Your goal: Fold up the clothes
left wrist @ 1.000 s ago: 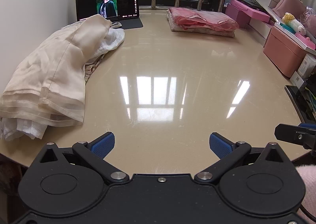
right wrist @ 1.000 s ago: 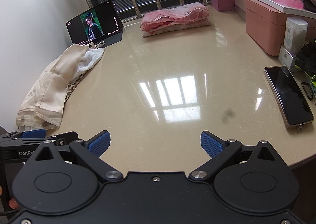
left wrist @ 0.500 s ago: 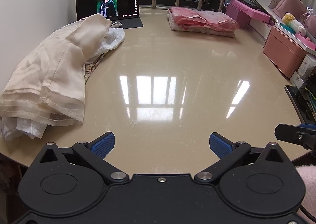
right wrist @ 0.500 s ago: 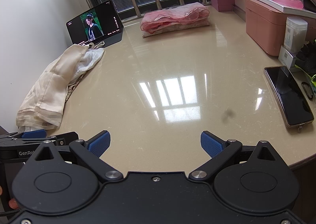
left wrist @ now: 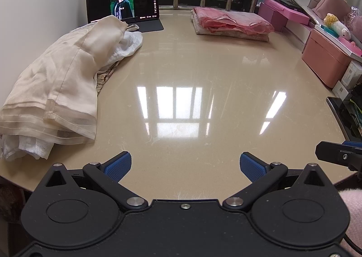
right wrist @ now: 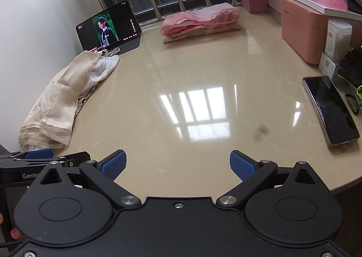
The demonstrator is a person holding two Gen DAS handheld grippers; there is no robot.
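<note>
Here the glossy beige bench (left wrist: 181,57) fills most of both views, bare across its middle, where window light reflects. Along its left edge, against the wall, lies the heap of cream clothes (left wrist: 58,85), unfolded, a sheer beige piece draped over white cloth, one corner hanging near the bench's front rim. At the far side, by the window bars, a pink folded pile (left wrist: 233,22) sits flat and neat, well apart from the heap. On the right stands a salmon storage box (right wrist: 303,30), with smaller pink boxes (left wrist: 282,11) behind it. A tablet (left wrist: 123,1) is propped upright at the far left corner, just behind the heap, its screen lit. A dark phone (right wrist: 329,109) lies face up near the right edge.

I hold my left claw (left wrist: 185,164) over the front rim of the bench, its blue pads spread wide with nothing between them. My right claw (right wrist: 177,163) hangs the same way just beside it, spread wide and gripping nothing. Neither touches the clothes; the heap lies off to the left of both.
</note>
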